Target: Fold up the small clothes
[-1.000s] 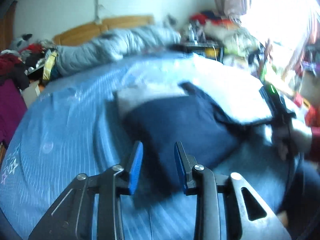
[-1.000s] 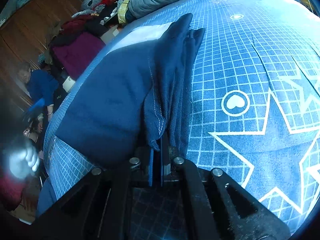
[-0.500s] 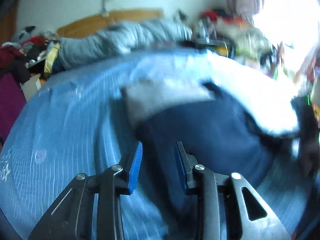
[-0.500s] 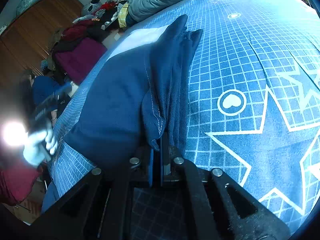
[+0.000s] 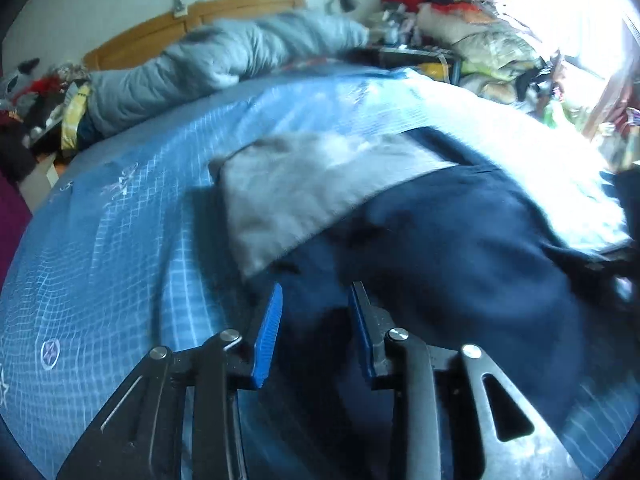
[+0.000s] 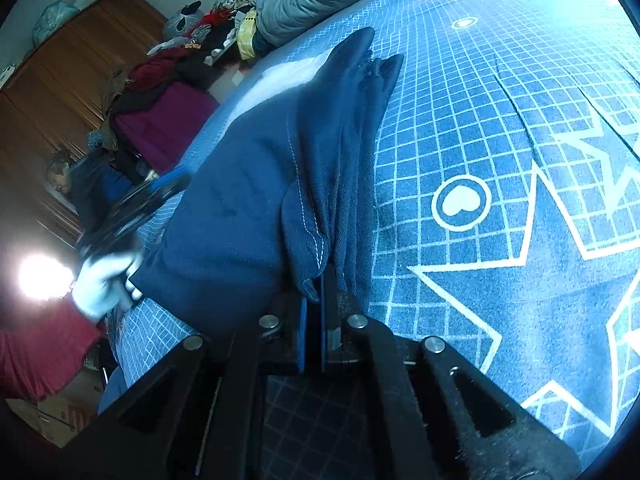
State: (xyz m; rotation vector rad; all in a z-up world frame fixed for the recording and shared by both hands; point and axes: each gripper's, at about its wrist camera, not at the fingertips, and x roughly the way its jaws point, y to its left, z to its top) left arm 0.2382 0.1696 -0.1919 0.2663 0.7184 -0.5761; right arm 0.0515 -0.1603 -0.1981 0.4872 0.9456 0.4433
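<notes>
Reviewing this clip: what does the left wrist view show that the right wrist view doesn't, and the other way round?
Left wrist only: the left tool open over the navy garment, a grey cloth lying partly under it, a wooden headboard and a bright window.

Right wrist only: the right tool shut on the navy garment's stitched edge, a wooden wardrobe, star and heart prints on the bedcover.

Both: the navy garment, the blue grid bedcover and the grey duvet.

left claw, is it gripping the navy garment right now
No, the left claw is open, with a clear gap between its blue pads above the navy garment and no cloth between them.
</notes>
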